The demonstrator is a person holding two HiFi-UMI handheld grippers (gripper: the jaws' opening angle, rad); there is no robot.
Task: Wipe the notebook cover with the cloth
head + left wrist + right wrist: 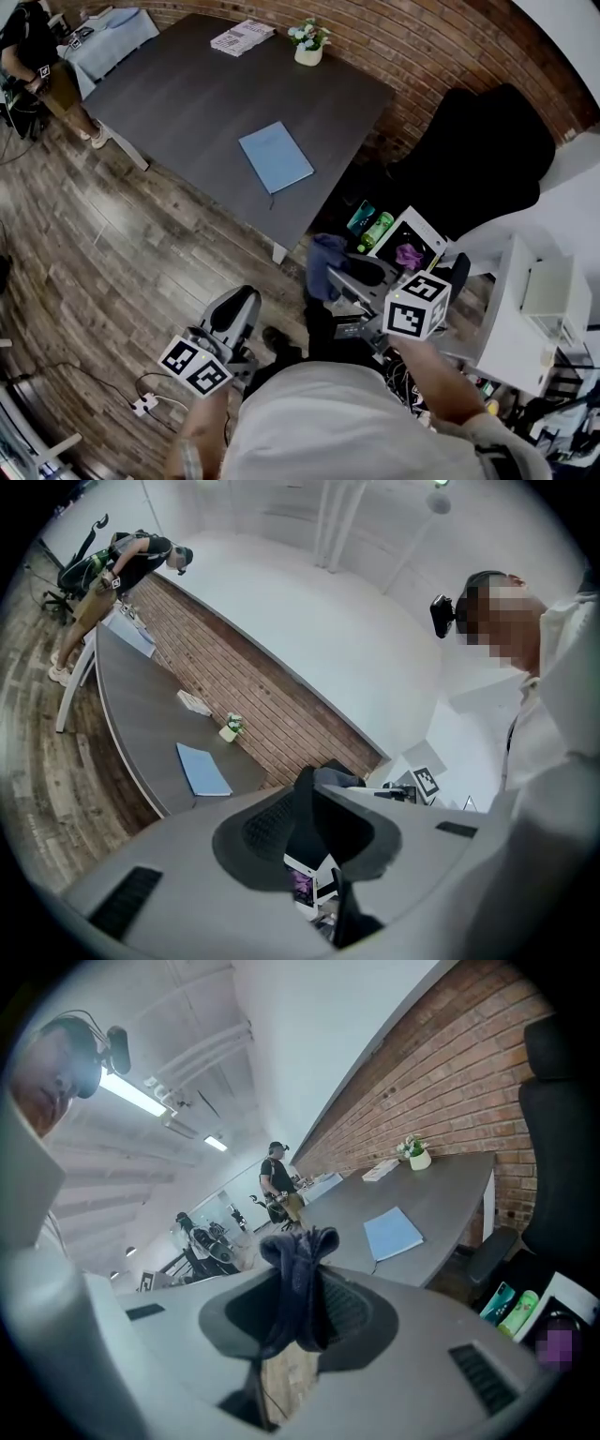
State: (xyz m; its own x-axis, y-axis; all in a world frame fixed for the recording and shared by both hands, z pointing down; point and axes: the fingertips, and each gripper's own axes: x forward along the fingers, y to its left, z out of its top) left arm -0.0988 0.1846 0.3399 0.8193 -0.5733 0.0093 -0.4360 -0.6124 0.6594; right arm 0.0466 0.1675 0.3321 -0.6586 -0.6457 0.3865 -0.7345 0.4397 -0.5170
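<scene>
Lying flat on the table (178, 103), the blue notebook (276, 157) is well apart from both grippers. Off the table's near corner, the right gripper (347, 277) clamps the cloth (324, 253). The left gripper (242, 305) seems closed, empty.

Left tongs (309, 778) closed on nothing, blue notebook (202, 769) lying flat on the grey table (131, 705) beyond

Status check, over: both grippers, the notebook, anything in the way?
Right gripper shut on cloth; left gripper shut, empty. Notebook flat on table, well ahead, not yet touched. Nothing on its cover.
</scene>
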